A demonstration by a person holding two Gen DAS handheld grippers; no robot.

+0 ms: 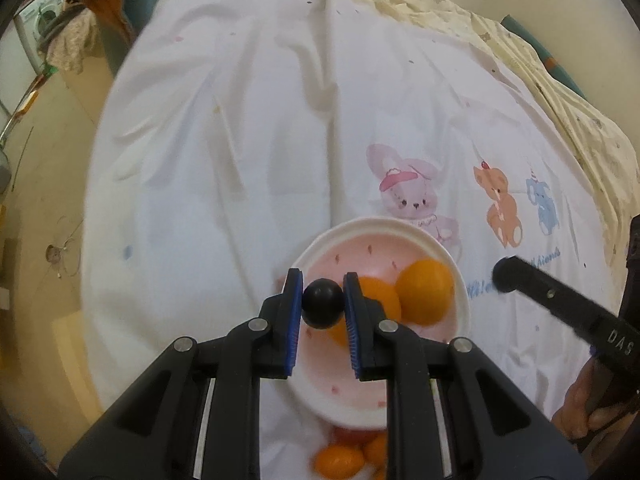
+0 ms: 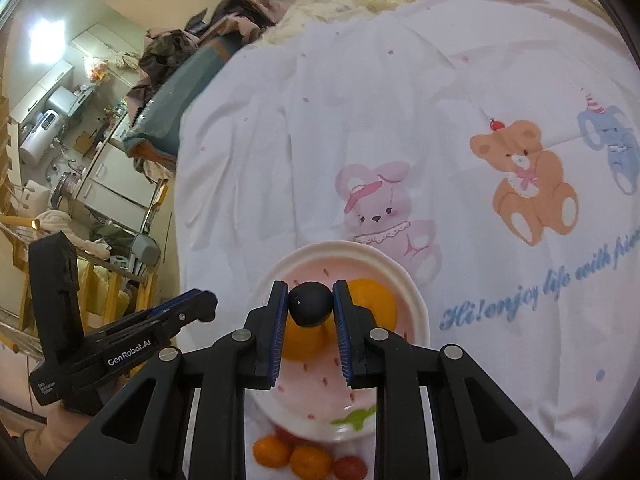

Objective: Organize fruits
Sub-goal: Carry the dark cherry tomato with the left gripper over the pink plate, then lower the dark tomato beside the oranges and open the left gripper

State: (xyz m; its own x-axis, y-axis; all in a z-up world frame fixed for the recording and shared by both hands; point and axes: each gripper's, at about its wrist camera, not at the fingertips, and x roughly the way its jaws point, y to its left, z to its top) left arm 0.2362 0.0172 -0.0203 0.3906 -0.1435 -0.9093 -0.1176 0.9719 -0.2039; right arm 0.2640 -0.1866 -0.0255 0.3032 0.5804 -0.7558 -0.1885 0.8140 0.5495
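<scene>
A: State of each gripper?
B: The left gripper [image 1: 323,300] clamps a dark plum [image 1: 322,302]. The right gripper [image 2: 311,305] clamps a second dark plum [image 2: 311,304].
A: Location?
B: Both over the pink plate [image 2: 416,312] with oranges [image 1: 425,291], on the bedsheet's [image 2: 360,120] near edge.

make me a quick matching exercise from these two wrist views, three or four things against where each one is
Things:
1. two oranges
2. small fruits
3. dark round fruit
4. pink bunny print

Places:
A. between the left gripper's pads
B. in the pink plate
C. on the sheet, beyond the plate
D. on the sheet, at the plate's near rim

Pairs: 1-B, 2-D, 3-A, 4-C
</scene>
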